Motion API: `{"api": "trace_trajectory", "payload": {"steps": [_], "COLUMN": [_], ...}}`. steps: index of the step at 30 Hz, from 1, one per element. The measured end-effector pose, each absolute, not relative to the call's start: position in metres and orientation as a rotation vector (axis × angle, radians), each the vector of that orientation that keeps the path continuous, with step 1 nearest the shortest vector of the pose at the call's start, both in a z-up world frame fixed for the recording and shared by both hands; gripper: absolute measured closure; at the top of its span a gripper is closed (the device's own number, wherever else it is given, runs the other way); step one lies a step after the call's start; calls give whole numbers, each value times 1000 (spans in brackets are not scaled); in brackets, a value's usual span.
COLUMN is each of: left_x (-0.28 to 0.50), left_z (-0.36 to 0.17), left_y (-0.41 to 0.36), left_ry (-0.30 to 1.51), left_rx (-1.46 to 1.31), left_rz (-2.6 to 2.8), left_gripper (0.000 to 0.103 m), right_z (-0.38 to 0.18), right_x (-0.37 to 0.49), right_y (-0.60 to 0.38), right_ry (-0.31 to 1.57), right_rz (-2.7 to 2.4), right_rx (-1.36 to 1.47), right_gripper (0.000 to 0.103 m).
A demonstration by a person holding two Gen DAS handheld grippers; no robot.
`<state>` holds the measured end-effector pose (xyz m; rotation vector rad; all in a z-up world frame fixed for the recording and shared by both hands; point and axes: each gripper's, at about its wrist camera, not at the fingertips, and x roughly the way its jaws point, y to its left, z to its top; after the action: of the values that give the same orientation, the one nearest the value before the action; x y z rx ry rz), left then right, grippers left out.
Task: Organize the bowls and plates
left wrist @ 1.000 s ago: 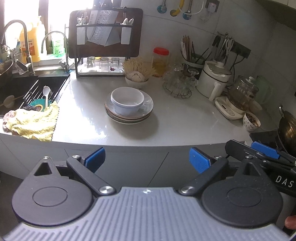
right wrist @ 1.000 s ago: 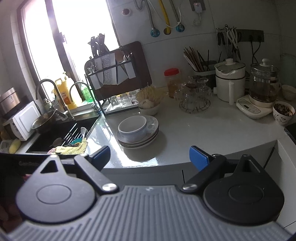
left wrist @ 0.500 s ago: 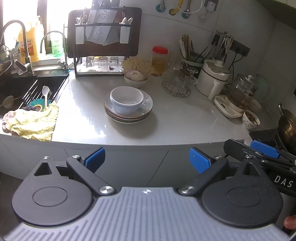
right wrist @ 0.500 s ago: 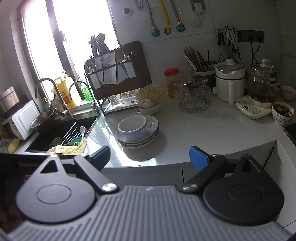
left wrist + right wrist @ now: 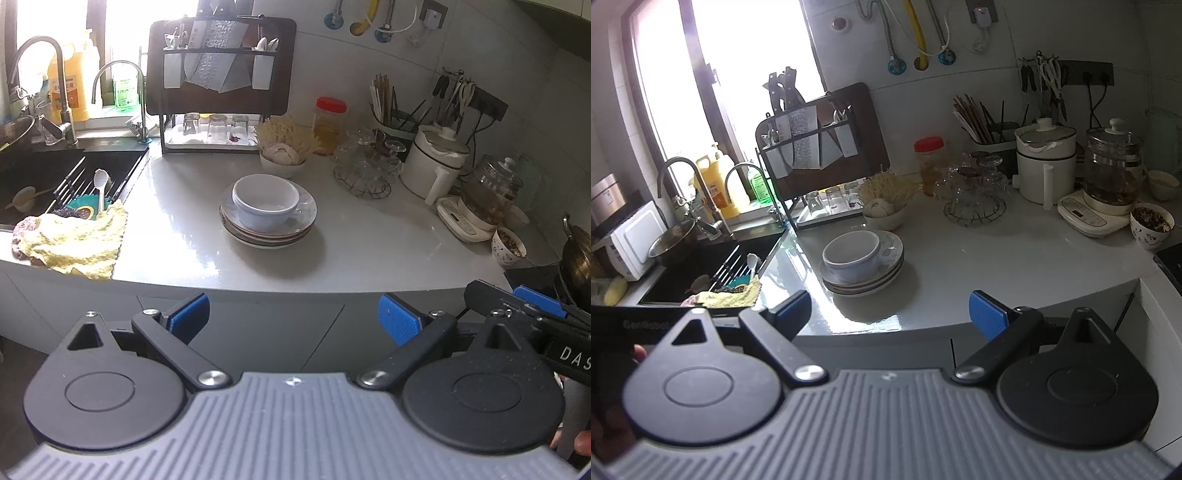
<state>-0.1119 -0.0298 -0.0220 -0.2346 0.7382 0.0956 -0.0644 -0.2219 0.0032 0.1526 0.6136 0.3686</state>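
Little has shifted over the last second: both cameras have eased slightly nearer the counter, and the stack of dishes sits a touch larger in each view, otherwise unmoved.

Left wrist view: the left gripper (image 5: 293,317) hangs off the front edge of the countertop (image 5: 369,243), its blue-padded fingers (image 5: 190,315) spread wide with nothing between them. A white bowl (image 5: 266,201) stands upright on a stack of plates (image 5: 268,230) near the middle of the counter, well apart from the gripper. The right gripper's fingers poke in at the lower right, also clear of the dishes. A yellow cloth (image 5: 77,243) drapes by the sink (image 5: 55,173) to the left.

Right wrist view: the right gripper (image 5: 890,314) is likewise held back from the counter edge, fingers wide and empty. The bowl (image 5: 851,253) rests a little off-centre on the plates (image 5: 862,275), toward their left side.

Bowl nested on stacked plates fits either dishes already gathered or a pile waiting to be sorted elsewhere; the pictures do not settle which. Should the bowl be handled, I judge a good approach is level and slow, one pad inside the rim and one outside, closing gently since glazed ware is slick, and lifting straight up so the plates beneath do not slide on the glossy counter
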Motion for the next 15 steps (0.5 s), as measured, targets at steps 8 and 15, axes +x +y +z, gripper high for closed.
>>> {"api": "trace_trajectory", "payload": {"steps": [8,15], "left_x": [-114,-118], "left_z": [-25,-24], "left_y": [-28,-26], "left_ry": [739,730], "left_rx": [-241,-251], "left_rz": [88,96], "left_gripper": [3,3], "right_z": [4,4], "right_x": [-65,-65], "right_y": [-224,-223], "right_ry": [614,614], "right_rz": [366,377], "right_rx": [139,136], "right_gripper": [9,9]}}
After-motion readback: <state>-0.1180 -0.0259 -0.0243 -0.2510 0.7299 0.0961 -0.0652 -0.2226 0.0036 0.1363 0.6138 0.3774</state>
